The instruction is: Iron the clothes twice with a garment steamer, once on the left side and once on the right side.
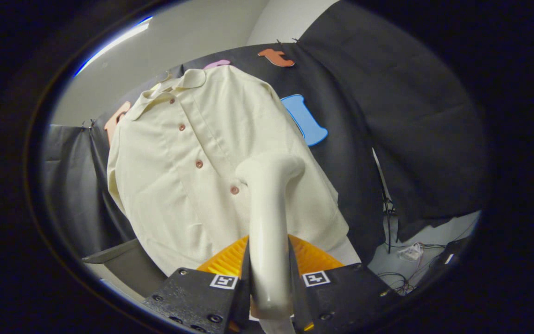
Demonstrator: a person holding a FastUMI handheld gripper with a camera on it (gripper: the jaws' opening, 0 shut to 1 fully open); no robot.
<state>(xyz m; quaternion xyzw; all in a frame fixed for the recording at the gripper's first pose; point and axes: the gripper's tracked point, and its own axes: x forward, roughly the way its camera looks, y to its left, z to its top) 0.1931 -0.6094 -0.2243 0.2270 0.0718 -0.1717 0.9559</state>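
One cream shirt point(193, 171), buttoned, hangs against the booth's black cloth wall point(387, 116) just beyond the fingers. The gripper point(267, 278) clamps both fingers on the white garment steamer point(267, 208), whose head lies against the shirt's lower front. Loose cables point(406, 260) lie by the wall's bottom edge.

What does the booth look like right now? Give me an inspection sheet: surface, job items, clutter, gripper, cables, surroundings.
Surface: grey panel edge below the shirt; its top is hidden.
Job's things: cream buttoned shirt hangs against the black cloth, collar up, buttons fastened. White garment steamer stands up between the fingers, its head against the shirt beside the lowest visible button.
Clutter: small white item on the floor; too small to identify.
Gripper: gripper shut on the steamer's handle, fingers pressing both sides.
Cables: thin wires trail over the floor; a dark lead hangs above them.
Surroundings: black cloth wall, pale ceiling with a light strip.
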